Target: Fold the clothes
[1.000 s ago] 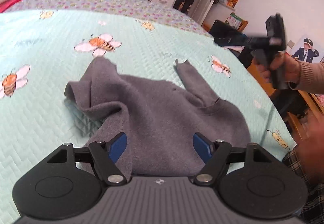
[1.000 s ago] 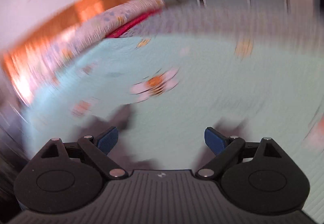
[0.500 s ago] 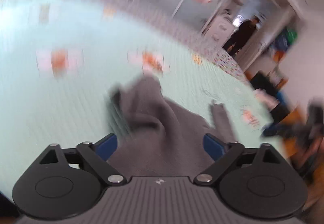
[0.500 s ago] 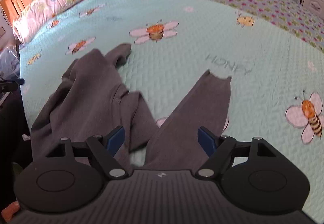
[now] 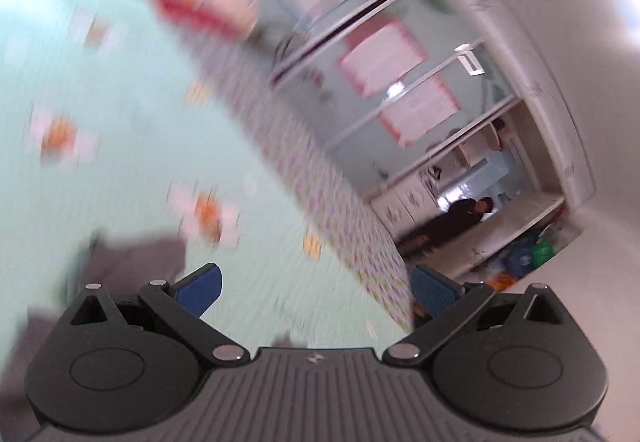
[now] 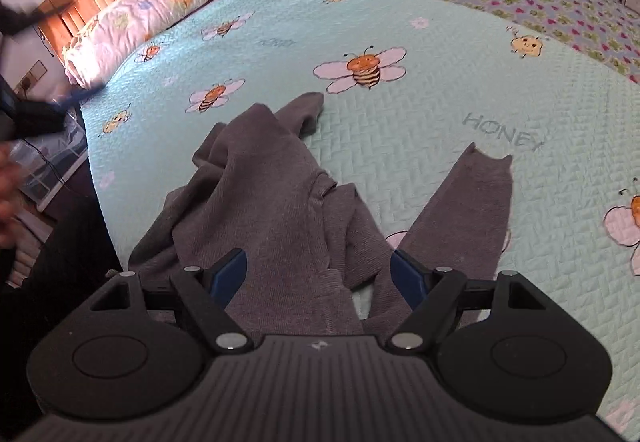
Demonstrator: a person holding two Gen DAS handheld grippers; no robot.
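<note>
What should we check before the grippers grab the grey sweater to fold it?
1. Left gripper open, nothing in it: ok; it has just been opening.
2. Right gripper open, nothing in it: ok.
3. Grey sweater lying flat: not ok, it is bunched.
4. One sleeve stretched out on the bedspread: ok.
5. Left view sharp enough to aim: not ok, blurred.

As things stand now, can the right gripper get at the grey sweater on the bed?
Probably yes. The right gripper is open and hangs right over the grey sweater, which lies crumpled on the bee bedspread. Nothing shows between its fingers and the cloth.
</note>
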